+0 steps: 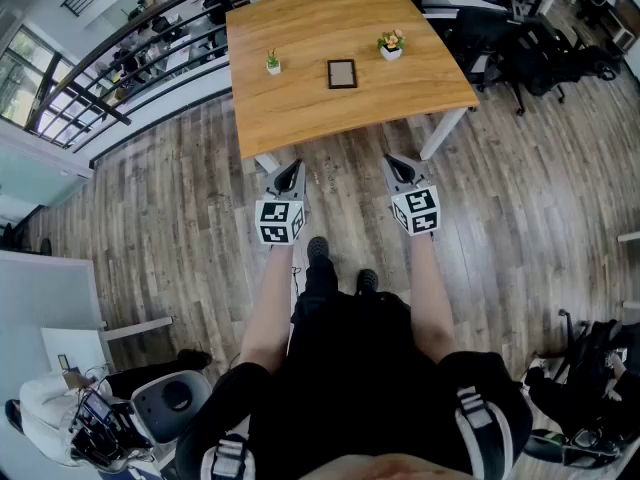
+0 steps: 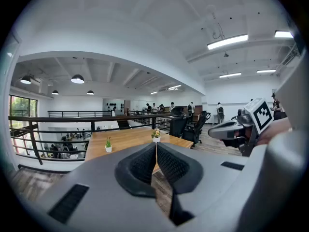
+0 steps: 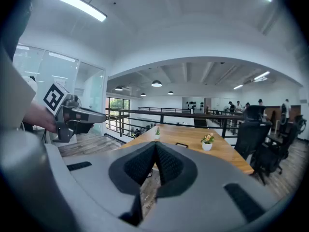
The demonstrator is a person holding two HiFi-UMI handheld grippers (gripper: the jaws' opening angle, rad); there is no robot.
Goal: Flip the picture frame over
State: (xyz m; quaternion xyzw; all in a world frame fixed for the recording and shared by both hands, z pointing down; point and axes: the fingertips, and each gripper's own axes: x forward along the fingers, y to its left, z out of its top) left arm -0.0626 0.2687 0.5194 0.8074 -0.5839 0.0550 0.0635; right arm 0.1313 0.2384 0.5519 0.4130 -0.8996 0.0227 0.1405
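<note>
The plank floor (image 1: 180, 238) carries a wooden table (image 1: 300, 28) set against a black railing (image 1: 150, 43). The person stands short of the table's near edge. The left gripper (image 1: 293, 171) and the right gripper (image 1: 394, 164) are held side by side over the floor, pointing toward the table. On each, the jaws are pressed together with nothing between them. The picture frame (image 1: 341, 73) lies flat near the table's centre, between a small green plant pot (image 1: 273, 64) and a flower pot (image 1: 390, 45), apart from both. Judged step: approach; the flip is not yet begun. The next move calls for closing on the table, opening one pair of jaws and taking an edge of the frame. A flat-lying edge offers little purchase, so the second gripper may need to steady it.
</note>
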